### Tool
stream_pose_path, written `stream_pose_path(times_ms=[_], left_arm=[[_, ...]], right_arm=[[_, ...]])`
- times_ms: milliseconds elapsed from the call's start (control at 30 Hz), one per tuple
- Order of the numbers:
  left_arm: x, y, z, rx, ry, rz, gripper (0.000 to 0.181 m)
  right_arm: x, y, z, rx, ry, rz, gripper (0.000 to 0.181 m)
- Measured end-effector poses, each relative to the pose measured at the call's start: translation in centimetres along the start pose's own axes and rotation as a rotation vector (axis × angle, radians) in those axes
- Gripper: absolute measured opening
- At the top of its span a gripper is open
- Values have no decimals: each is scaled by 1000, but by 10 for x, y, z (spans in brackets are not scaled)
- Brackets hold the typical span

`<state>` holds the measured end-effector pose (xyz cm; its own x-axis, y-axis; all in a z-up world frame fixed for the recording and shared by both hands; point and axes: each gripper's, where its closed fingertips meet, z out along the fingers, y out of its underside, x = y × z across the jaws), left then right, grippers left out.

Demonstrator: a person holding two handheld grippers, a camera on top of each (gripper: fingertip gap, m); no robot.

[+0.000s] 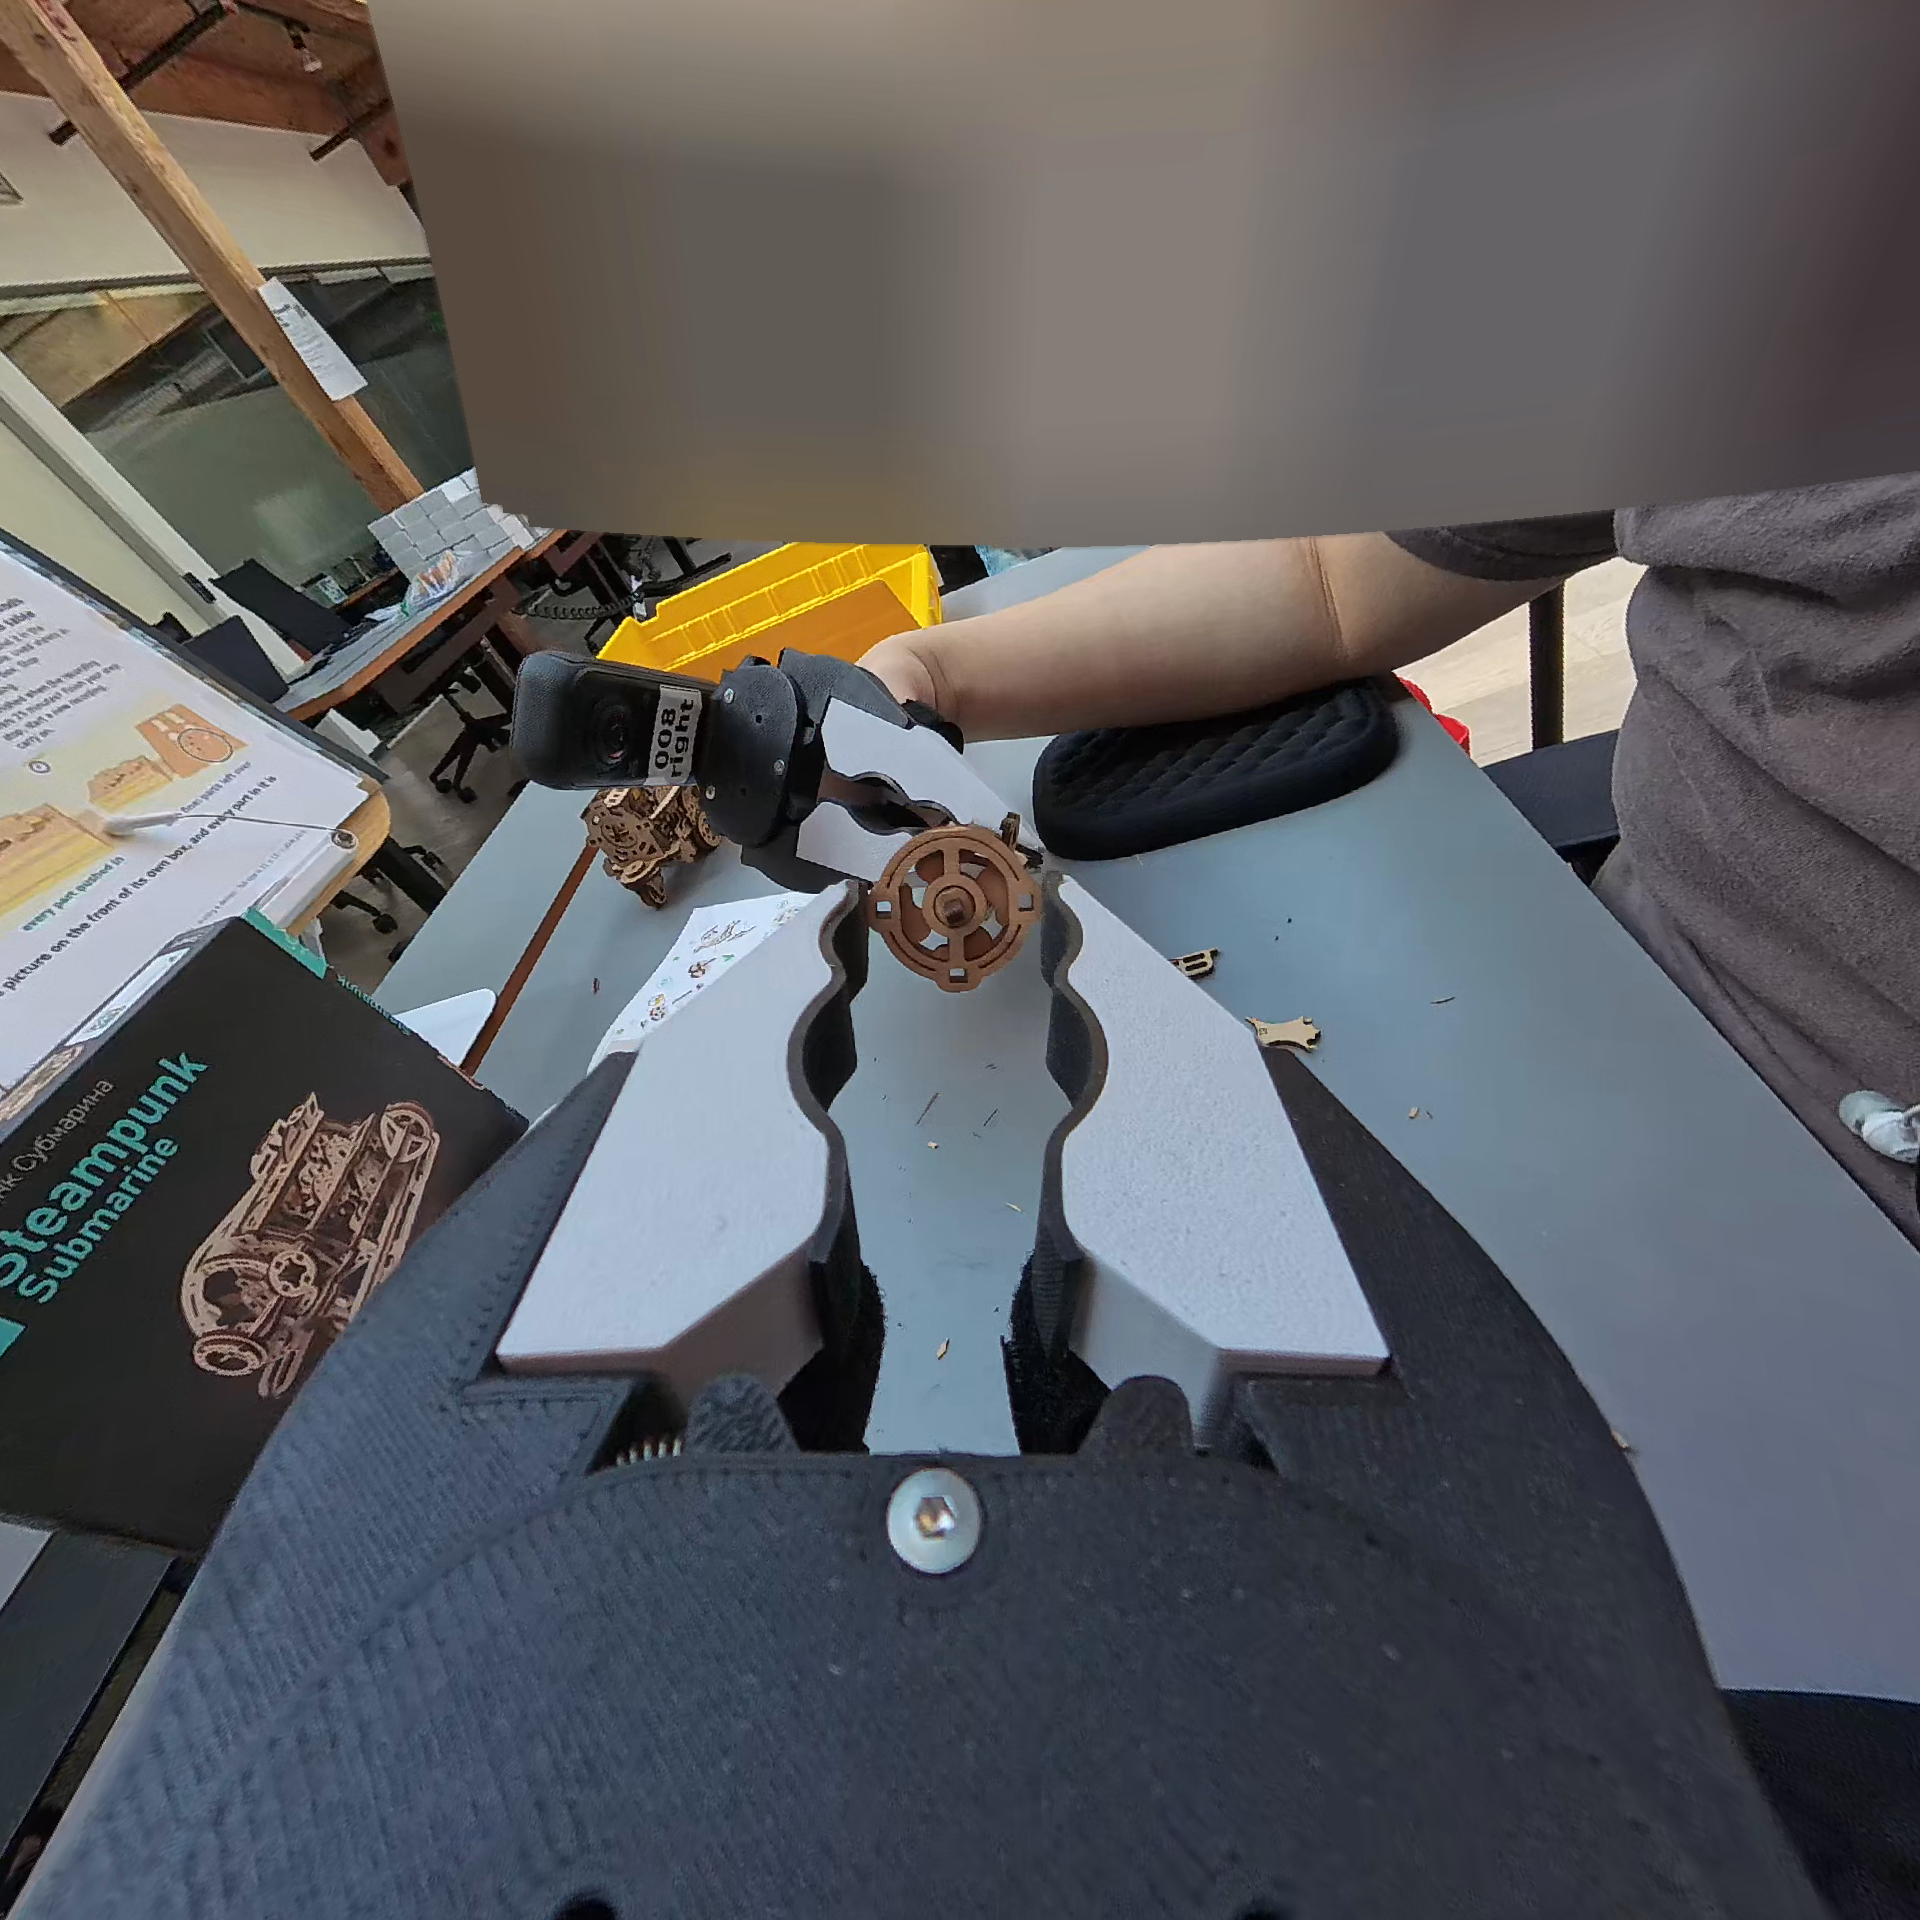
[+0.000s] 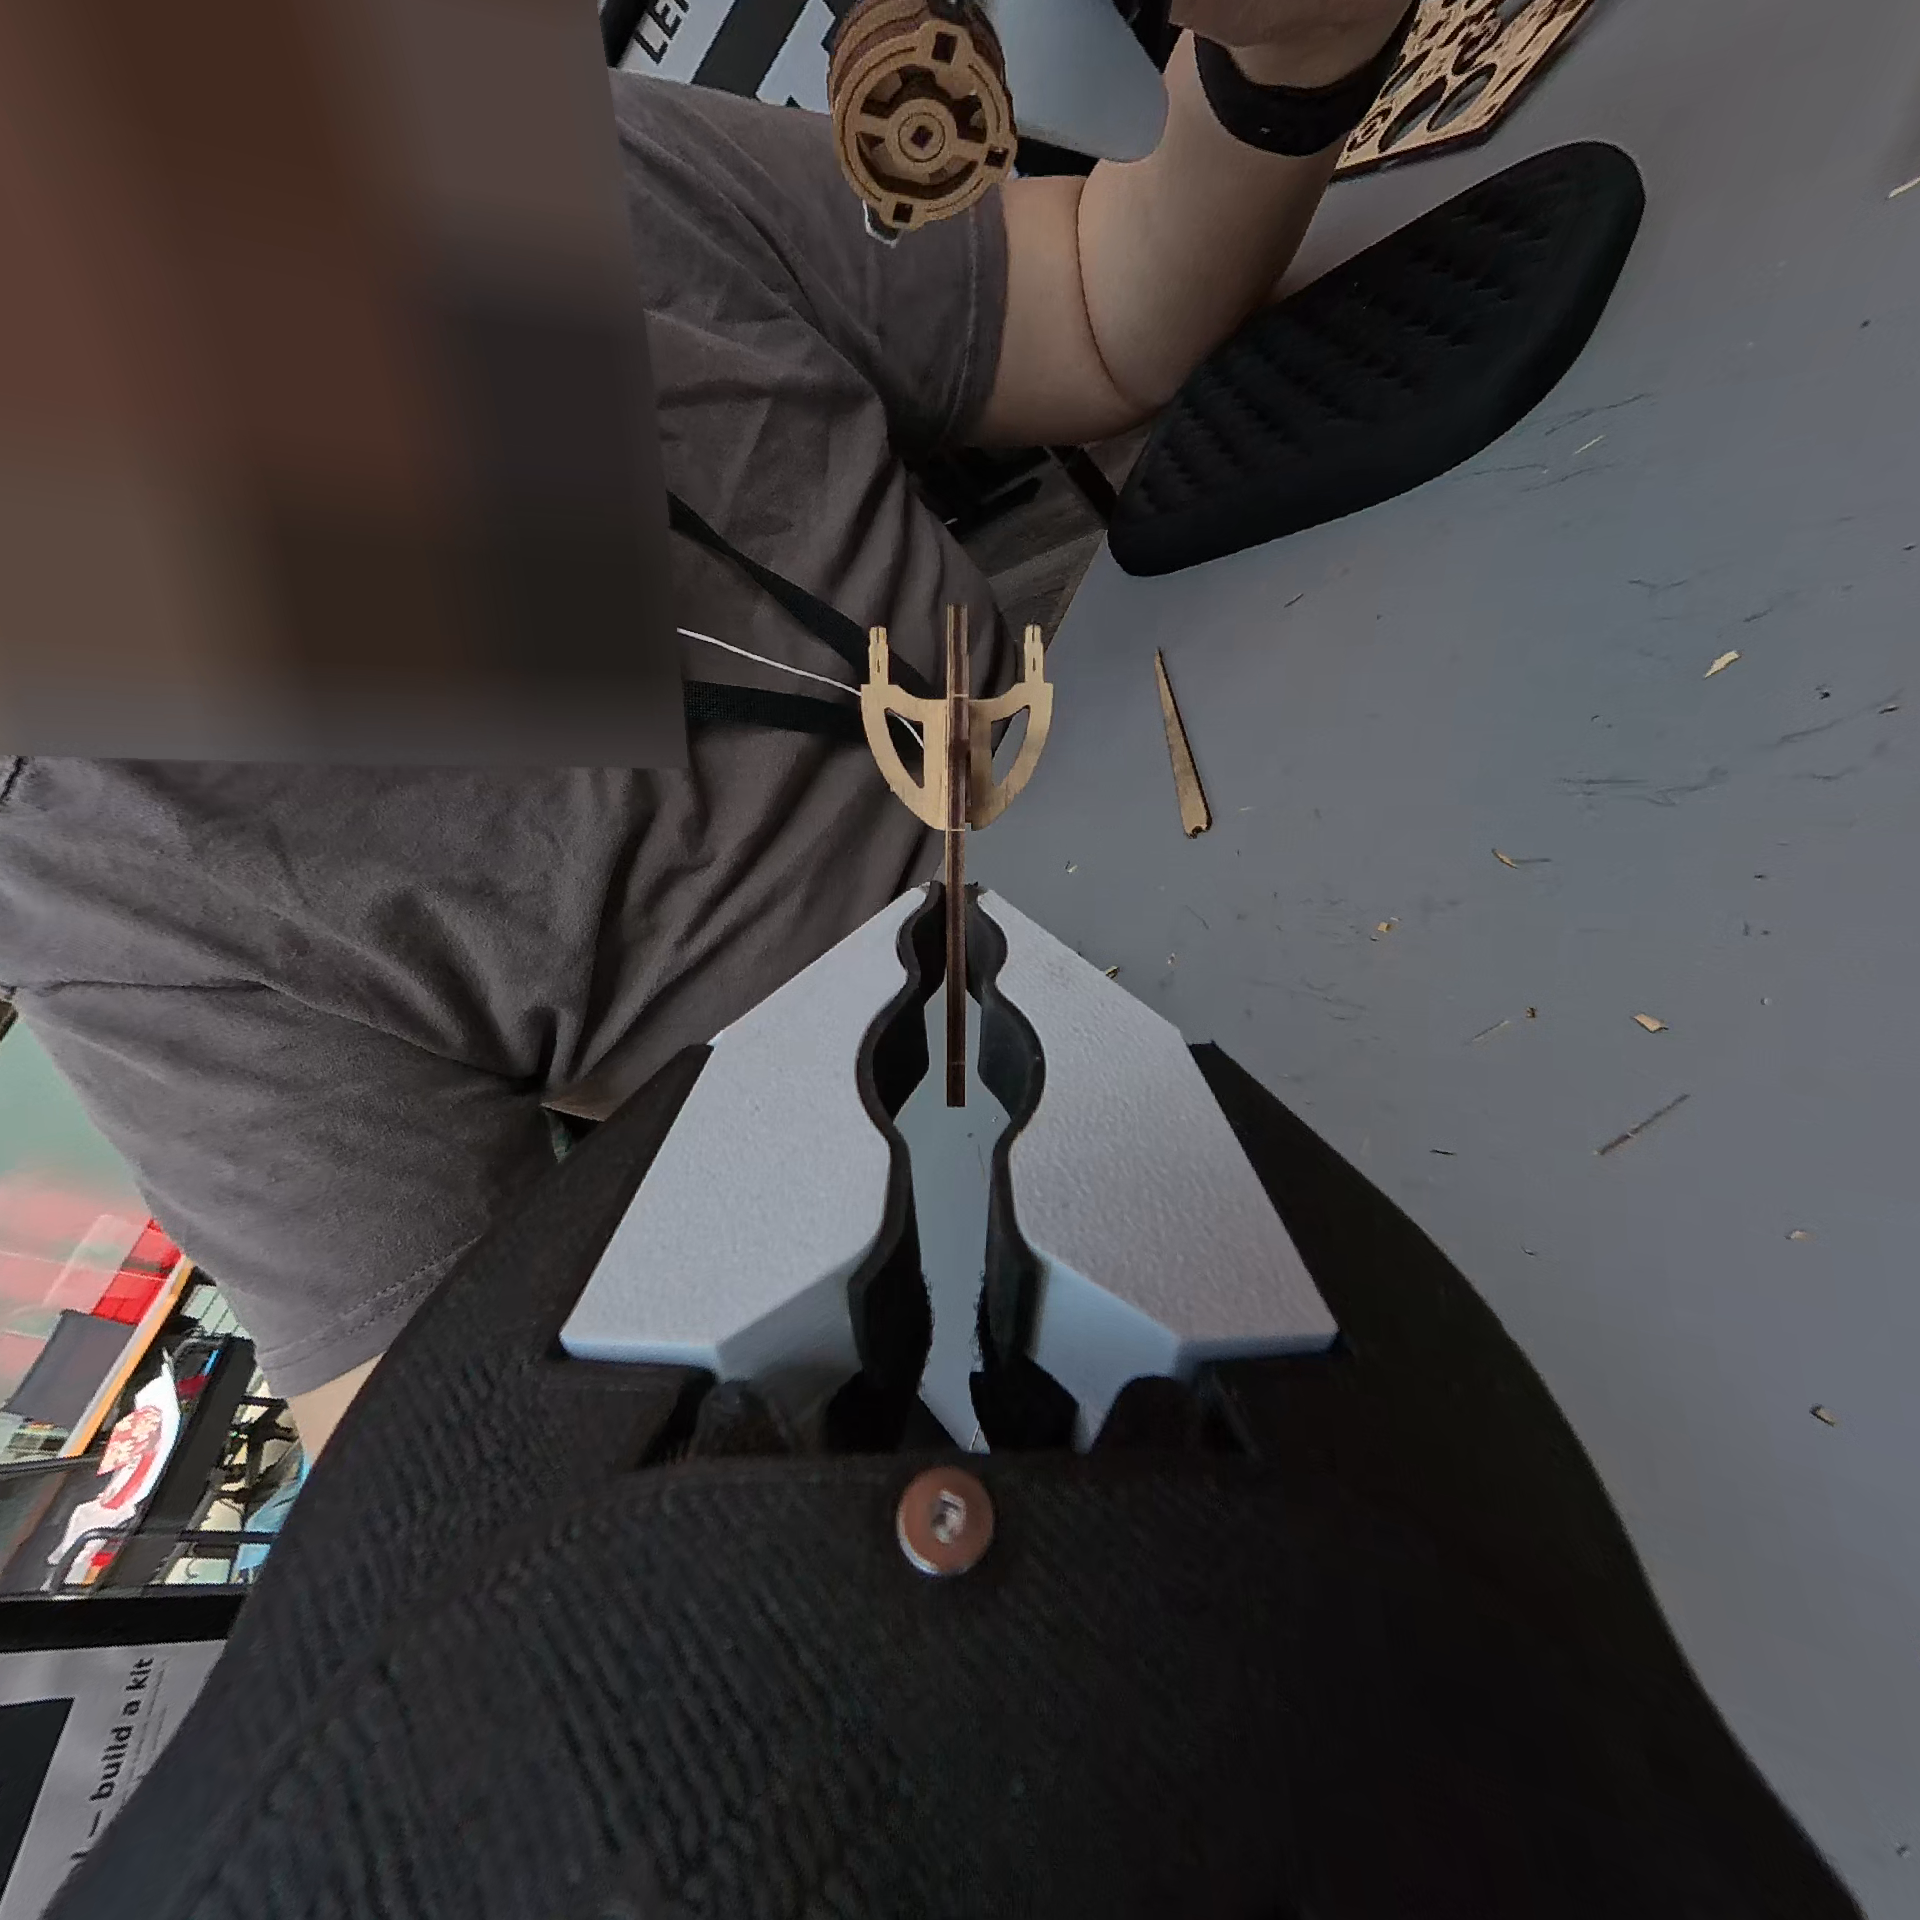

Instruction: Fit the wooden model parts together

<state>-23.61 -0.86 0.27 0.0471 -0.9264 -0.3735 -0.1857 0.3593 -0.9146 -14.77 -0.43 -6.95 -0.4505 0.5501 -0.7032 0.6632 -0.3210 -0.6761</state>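
Note:
My left gripper (image 1: 951, 891) is shut on a round spoked wooden wheel (image 1: 954, 914), holding it by its rim between the fingertips above the grey table (image 1: 1455, 1195). The wheel also shows at the top of the right wrist view (image 2: 923, 114). My right gripper (image 2: 954, 896) is shut on a thin wooden strip with a curved, two-pronged crosspiece (image 2: 956, 727), which sticks out forward. In the left wrist view the right gripper (image 1: 1003, 831) sits just behind and above the wheel, its part mostly hidden.
A black padded wrist rest (image 1: 1216, 764) lies behind the wheel, and a yellow bin (image 1: 790, 608) stands farther back. A part-built wooden model (image 1: 649, 831) stands at the left. A black kit box (image 1: 208, 1226) and instruction sheets (image 1: 135, 748) lie left. Wood scraps (image 1: 1283, 1032) dot the table.

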Motion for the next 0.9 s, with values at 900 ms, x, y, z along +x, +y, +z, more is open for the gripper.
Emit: stream_pose_path(times_ms=[900], left_arm=[[-27, 76, -5, -207, -139, -12, 31]], right_arm=[[18, 30, -17, -50, 15, 53, 0]])
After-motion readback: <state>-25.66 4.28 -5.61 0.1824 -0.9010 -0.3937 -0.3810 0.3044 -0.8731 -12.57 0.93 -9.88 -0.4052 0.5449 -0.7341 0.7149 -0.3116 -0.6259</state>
